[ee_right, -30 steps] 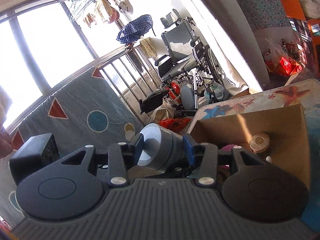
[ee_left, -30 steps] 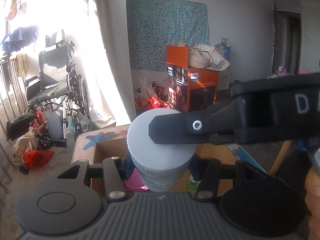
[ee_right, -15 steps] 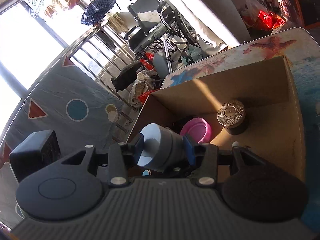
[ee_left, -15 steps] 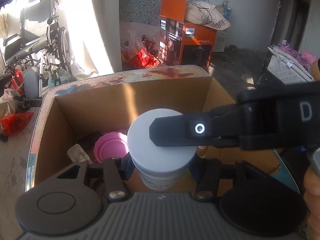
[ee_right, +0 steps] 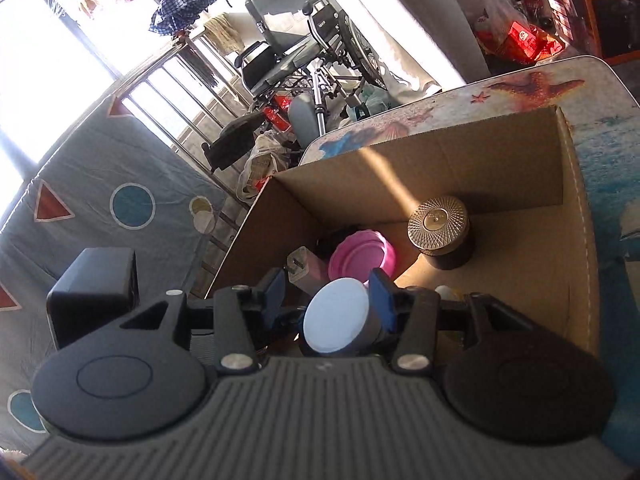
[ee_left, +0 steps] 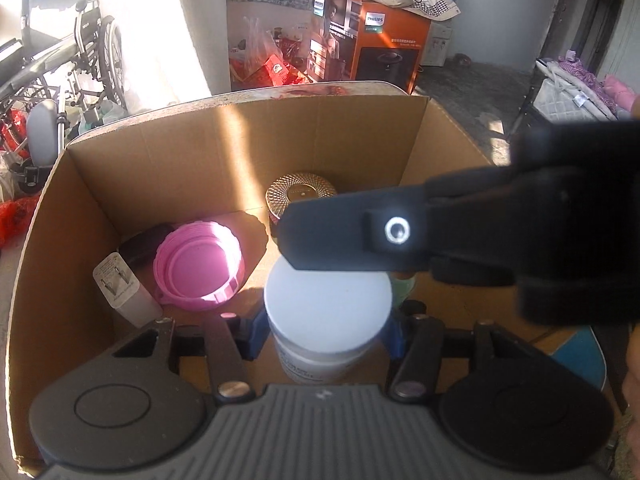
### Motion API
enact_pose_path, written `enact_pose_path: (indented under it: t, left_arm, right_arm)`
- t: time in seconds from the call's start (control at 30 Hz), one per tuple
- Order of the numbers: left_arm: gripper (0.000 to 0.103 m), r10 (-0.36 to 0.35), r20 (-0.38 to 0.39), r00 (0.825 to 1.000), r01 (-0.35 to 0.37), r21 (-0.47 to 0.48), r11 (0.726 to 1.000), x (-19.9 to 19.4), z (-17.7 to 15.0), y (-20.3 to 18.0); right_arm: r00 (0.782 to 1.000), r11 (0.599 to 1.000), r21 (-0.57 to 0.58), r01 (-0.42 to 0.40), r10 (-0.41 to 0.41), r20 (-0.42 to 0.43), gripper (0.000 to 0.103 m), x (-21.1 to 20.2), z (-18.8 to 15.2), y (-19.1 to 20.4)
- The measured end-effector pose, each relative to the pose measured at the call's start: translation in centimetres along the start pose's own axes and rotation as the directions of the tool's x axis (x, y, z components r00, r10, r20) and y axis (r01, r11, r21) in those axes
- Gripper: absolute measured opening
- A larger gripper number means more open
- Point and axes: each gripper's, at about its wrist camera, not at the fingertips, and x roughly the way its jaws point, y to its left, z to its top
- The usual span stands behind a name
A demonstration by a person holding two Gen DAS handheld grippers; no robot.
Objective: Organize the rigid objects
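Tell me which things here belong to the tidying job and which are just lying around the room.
Part of the job:
white-lidded jar
cardboard box
pink container
gold-lidded jar
white charger plug

Just lying about:
wheelchair
orange appliance box
red packets on the floor
white basket
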Motion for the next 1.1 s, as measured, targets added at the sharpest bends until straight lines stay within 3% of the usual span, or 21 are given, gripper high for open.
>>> enact_pose_path:
  t: [0.13,0.37,0.67,0.8,0.97,1.03,1.1]
  left_arm:
    - [0.072,0.008,0.032,0.999,-0.009,0.02,1.0,-0.4,-0.2,-0.4]
    - [0.088,0.004,0.123,0.992,-0.006,0.019,1.0,-3.4,-1.0,-0.6]
    - [0.099,0.028,0.24,0.97,-0.027,-0.005,1.0,-9.1,-2.4,-1.0]
    - [0.103,0.085,0.304,0.949,-0.078,-0.033,0.996,-11.4,-3.6,-1.1]
    - [0.103,0.242,0.316,0.917,-0.232,-0.071,0.97,-14.3,-5.0,-2.1]
    - [0.103,0.26,0.322,0.911,-0.248,-0.078,0.966,-15.0,-5.6,-2.2]
    - [0.103,0.272,0.298,0.915,-0.252,-0.106,0.962,-15.3,-6.0,-2.0]
  right_arm:
    - [1.0,1.0,-0.001,-0.001,0.001,0.014,0.047,-0.5,-0.1,0.1]
    - [0.994,1.0,-0.011,-0.005,0.006,0.107,0.051,-3.1,-0.6,0.9]
    - [0.962,0.998,-0.045,0.044,-0.03,0.271,0.073,-9.0,-3.2,3.2]
    - [0.946,0.995,-0.068,0.076,-0.05,0.32,0.077,-11.1,-4.9,4.3]
    - [0.926,0.987,-0.088,0.135,-0.094,0.366,0.082,-13.3,-7.1,5.2]
    - [0.919,0.982,-0.102,0.157,-0.108,0.38,0.087,-14.0,-7.9,5.4]
    - [0.905,0.973,-0.11,0.201,-0.141,0.401,0.088,-14.6,-9.1,5.5]
